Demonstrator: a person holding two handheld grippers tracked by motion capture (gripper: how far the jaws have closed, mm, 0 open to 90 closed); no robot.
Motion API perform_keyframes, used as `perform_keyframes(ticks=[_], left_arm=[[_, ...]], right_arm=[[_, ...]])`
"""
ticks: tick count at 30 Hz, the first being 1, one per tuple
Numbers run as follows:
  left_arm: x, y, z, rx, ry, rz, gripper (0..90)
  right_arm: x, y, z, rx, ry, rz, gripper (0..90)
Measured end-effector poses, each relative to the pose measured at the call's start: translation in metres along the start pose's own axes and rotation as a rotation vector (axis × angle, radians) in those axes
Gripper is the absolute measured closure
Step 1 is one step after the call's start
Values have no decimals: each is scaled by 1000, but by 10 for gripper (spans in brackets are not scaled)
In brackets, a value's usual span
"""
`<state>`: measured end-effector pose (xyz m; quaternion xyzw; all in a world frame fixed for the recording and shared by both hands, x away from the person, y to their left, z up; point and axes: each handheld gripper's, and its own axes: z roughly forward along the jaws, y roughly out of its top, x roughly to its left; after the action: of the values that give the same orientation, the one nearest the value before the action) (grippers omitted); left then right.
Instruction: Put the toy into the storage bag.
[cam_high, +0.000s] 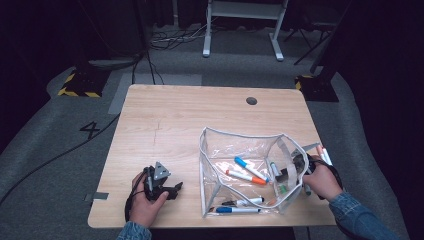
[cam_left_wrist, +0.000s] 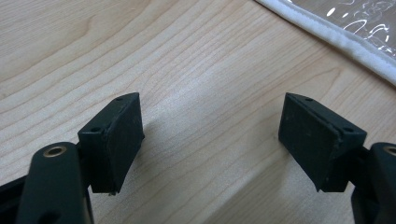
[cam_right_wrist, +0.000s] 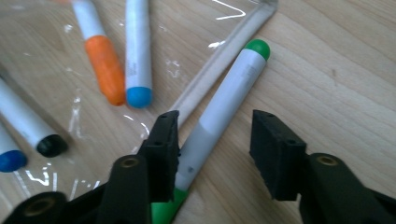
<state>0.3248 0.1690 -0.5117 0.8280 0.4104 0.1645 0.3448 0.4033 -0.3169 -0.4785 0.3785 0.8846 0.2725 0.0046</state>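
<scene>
A clear plastic pouch (cam_high: 240, 135) with white edging stands open on the wooden table (cam_high: 165, 115). Inside it lie several markers, among them an orange-capped one (cam_right_wrist: 102, 65) and a blue-capped one (cam_right_wrist: 137, 56). My right gripper (cam_right_wrist: 215, 123) is at the pouch's right side (cam_high: 295, 172). A green-capped marker (cam_right_wrist: 229, 93) lies on bare wood between its jaws, beside the pouch's edge strip (cam_right_wrist: 224, 51). It rests against the left jaw, with a gap to the right jaw. My left gripper (cam_left_wrist: 212, 102) rests low over the table left of the pouch (cam_high: 172, 190), open and holding nothing.
A round cable hole (cam_high: 251, 100) sits near the table's far edge. The pouch's white corner (cam_left_wrist: 336, 37) lies just beyond the left gripper. A blue marker (cam_high: 235, 210) and a black-capped one (cam_high: 245, 202) lie at the pouch's near side. White desk legs (cam_high: 206, 30) stand beyond the table.
</scene>
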Motion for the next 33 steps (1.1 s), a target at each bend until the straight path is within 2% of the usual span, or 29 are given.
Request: perform_keyframes(ticks=[3, 5, 7, 8, 15, 18, 26, 33], left_arm=[[0, 0, 0, 1, 0, -1, 224], [0, 0, 0, 1, 3, 3, 223], [0, 0, 0, 1, 0, -1, 223], [0, 0, 0, 0, 0, 0, 224], [0, 0, 0, 2, 0, -1, 223], [0, 0, 0, 2, 0, -1, 223], [0, 0, 0, 2, 0, -1, 224], [0, 0, 0, 1, 0, 1, 223]], right_arm=[[-1, -1, -1, 8, -30, 14, 670], [-1, -2, -2, 14, -69, 16, 740], [0, -3, -3, 23, -118, 19, 760], [0, -3, -3, 22, -126, 33, 764], [-2, -2, -4, 17, -123, 83, 769], [-4, 0, -11, 7, -120, 94, 769], [-6, 14, -42, -35, -129, 96, 769], [-7, 28, -72, -63, -129, 78, 769]])
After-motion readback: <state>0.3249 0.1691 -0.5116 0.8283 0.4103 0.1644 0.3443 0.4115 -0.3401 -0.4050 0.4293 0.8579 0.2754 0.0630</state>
